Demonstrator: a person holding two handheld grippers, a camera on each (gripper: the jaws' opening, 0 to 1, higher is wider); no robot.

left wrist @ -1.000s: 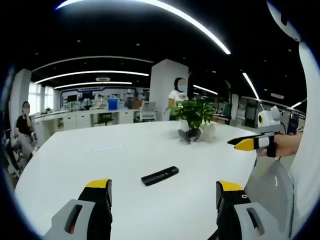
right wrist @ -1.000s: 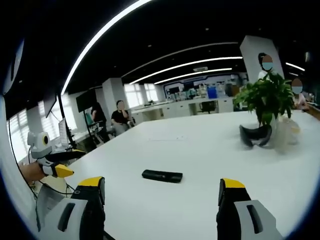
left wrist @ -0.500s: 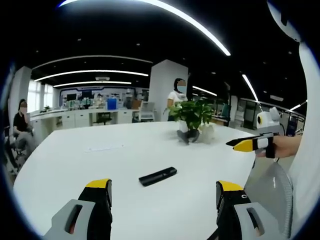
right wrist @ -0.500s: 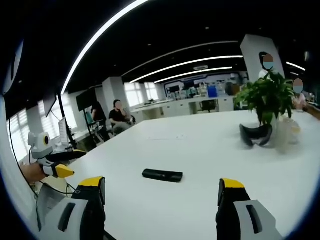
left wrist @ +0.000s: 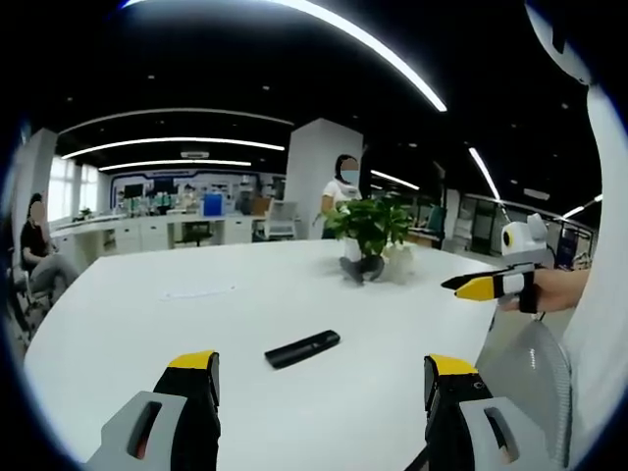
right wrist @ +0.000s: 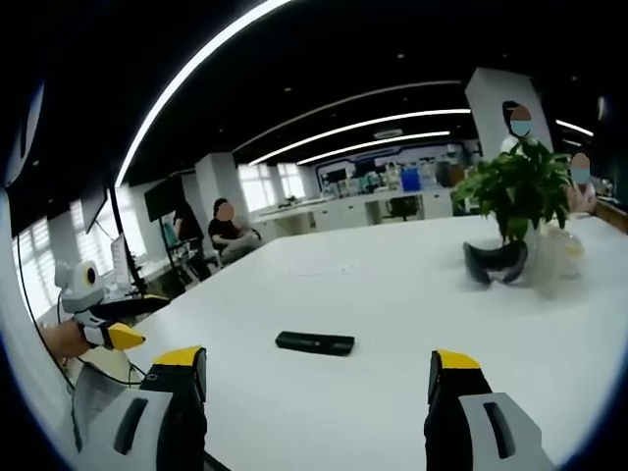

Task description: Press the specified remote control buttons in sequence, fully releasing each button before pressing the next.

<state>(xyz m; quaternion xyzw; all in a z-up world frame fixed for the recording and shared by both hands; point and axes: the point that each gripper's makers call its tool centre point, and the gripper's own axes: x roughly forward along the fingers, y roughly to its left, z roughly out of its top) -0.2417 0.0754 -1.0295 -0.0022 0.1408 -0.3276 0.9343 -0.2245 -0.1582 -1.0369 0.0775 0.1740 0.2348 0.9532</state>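
Left gripper view has the left claw [left wrist: 322,392] spread and holding nothing, with the black remote control [left wrist: 302,348] lying flat on the white table [left wrist: 128,324] at about 12 o'clock from its jaws, well apart. Right gripper view shows the right claw [right wrist: 316,392] likewise spread, the remote [right wrist: 314,342] ahead at 12 o'clock. The buttons are too small to make out, perhaps facing up. A hard or off-centre press could slide the loose remote across the smooth table or hit a neighbouring button.
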